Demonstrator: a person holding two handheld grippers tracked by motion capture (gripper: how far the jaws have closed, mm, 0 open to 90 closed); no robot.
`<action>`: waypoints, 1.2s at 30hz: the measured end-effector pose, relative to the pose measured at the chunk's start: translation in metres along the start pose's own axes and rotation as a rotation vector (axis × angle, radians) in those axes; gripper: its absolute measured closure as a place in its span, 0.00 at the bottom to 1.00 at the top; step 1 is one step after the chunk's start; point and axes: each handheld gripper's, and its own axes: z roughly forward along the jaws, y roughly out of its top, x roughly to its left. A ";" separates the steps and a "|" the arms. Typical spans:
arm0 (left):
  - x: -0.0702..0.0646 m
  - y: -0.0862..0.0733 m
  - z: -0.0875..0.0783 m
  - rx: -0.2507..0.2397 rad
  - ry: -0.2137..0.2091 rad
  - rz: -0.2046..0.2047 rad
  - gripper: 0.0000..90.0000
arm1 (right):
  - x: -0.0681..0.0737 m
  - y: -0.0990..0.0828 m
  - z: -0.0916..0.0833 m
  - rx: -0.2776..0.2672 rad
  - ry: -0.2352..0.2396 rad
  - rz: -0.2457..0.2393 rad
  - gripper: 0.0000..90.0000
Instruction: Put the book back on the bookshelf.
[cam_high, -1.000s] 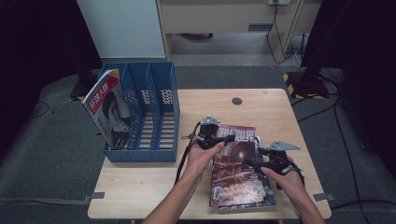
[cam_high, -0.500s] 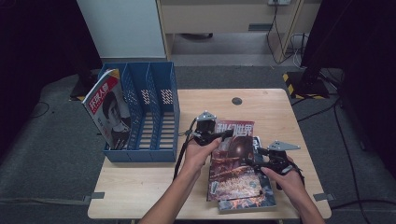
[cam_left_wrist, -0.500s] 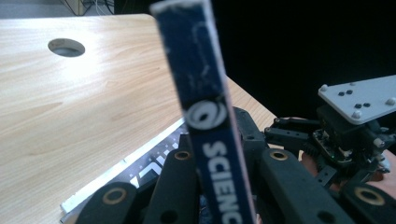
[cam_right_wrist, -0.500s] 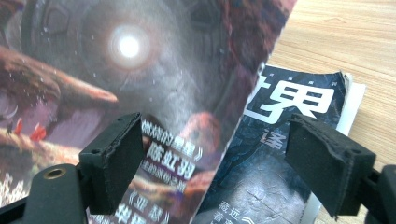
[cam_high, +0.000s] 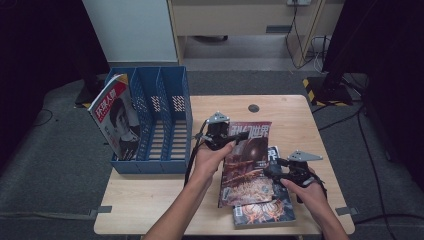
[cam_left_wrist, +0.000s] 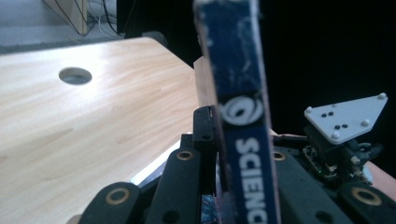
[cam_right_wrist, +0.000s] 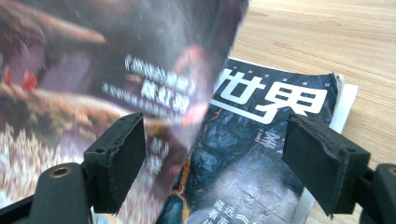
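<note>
On the wooden table (cam_high: 150, 195) stands the blue file rack (cam_high: 167, 95), one magazine already leaning in its left slot, the slots nearest me free. I judge I'm at the lifting step: my left gripper (cam_high: 235, 136) is clamped on the spine edge of the top magazine (cam_high: 247, 165), tilting it up off the lower magazine (cam_high: 270, 212). My right gripper (cam_high: 274, 171) hovers beside it with jaws apart, gripping nothing. Next I need to carry the magazine left, stand it upright, and slide it into a free slot.
</note>
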 end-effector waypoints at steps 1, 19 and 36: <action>-0.001 0.002 -0.002 -0.005 0.001 0.007 0.91 | 0.000 0.000 0.000 0.001 -0.001 0.002 0.24; -0.004 0.034 -0.029 -0.091 0.047 0.051 0.92 | -0.003 -0.001 0.000 0.014 -0.020 0.007 0.24; 0.005 0.058 -0.047 -0.159 0.045 0.041 0.93 | -0.006 -0.002 -0.002 0.013 -0.041 0.018 0.25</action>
